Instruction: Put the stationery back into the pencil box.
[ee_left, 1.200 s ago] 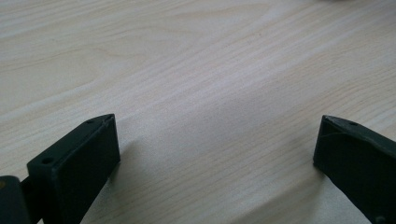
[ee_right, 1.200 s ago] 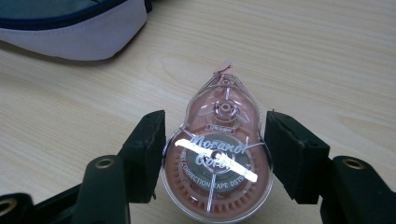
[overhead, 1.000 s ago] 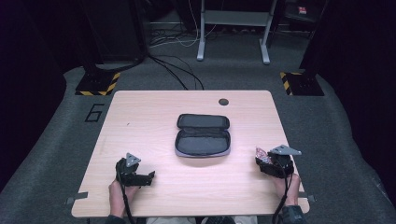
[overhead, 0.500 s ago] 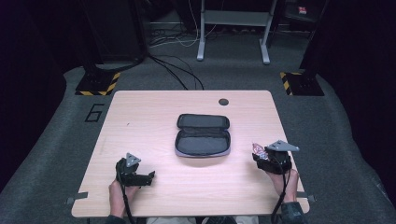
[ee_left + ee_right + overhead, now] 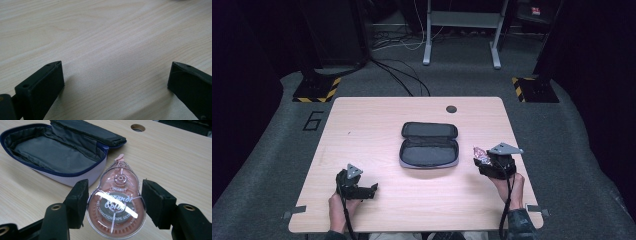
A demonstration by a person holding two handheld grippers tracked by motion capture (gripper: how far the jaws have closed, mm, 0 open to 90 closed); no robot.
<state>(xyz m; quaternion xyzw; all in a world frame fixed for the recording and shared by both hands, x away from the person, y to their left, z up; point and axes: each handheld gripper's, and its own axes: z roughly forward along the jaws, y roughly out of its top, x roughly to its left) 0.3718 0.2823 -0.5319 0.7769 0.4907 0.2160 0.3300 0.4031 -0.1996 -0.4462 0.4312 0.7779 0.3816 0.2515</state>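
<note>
I hold a pink correction tape in my right gripper. My two black jaws squeeze it from both sides, one jaw on each side of its round see-through body. The small pink tip of the correction tape points away from me, toward the open pencil case. Its wide round end sits low between my jaws, close to me. I can see white letters and a grey wheel inside it.

In the high view my right gripper is above the right part of the wooden table, just beside the right end of the pencil case. The correction tape sticks out at the front of it as a small pink thing. It is near the case but does not touch it.

The pencil case lies open in the middle of the table. It is dark grey inside with a blue zipper edge, and its lid is folded back on the far side. I see nothing in it.

There is a small round hole in the table past the case.

My left gripper rests low on the left part of the table, well apart from the case. Its jaws stand wide, with bare wood between them. It holds nothing.
</note>
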